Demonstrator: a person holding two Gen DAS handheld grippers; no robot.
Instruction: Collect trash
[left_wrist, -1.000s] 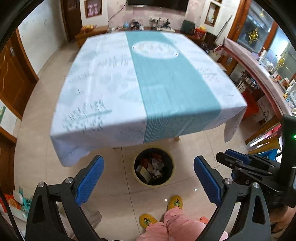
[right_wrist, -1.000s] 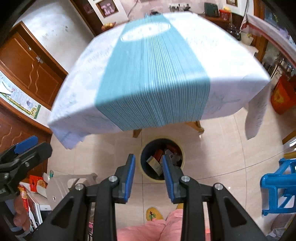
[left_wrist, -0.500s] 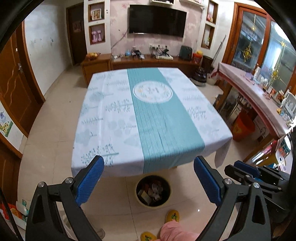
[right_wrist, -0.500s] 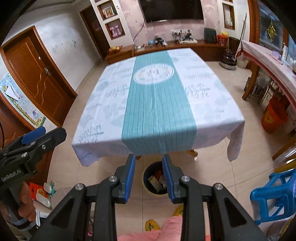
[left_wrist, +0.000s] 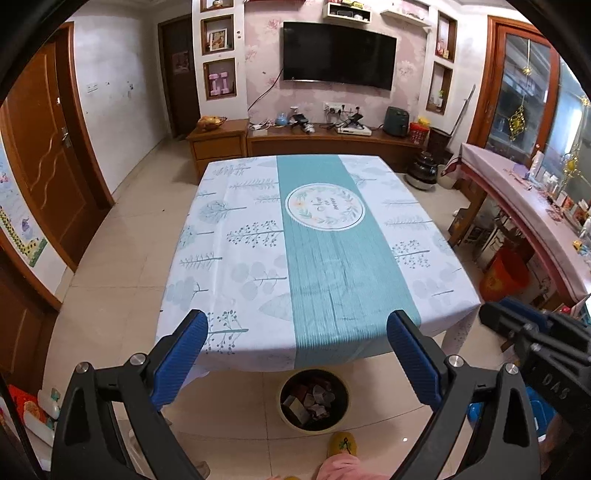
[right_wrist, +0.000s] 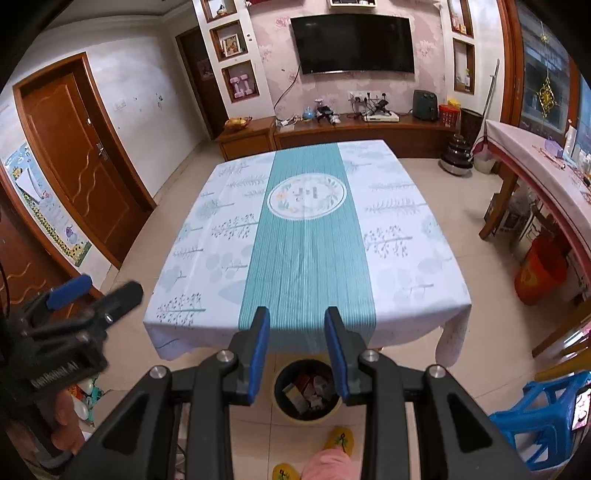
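Both claws are held apart and empty: the left claw (left_wrist: 295, 354) wide, the right claw (right_wrist: 295, 350) narrower. The trash bin (right_wrist: 306, 391) is seen just below each, the desk (left_wrist: 314, 258) beyond.

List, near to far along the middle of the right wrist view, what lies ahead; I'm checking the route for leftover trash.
Yellow slipper → trash bin holding trash → table under a teal-striped cloth → wooden TV cabinet → wall television.
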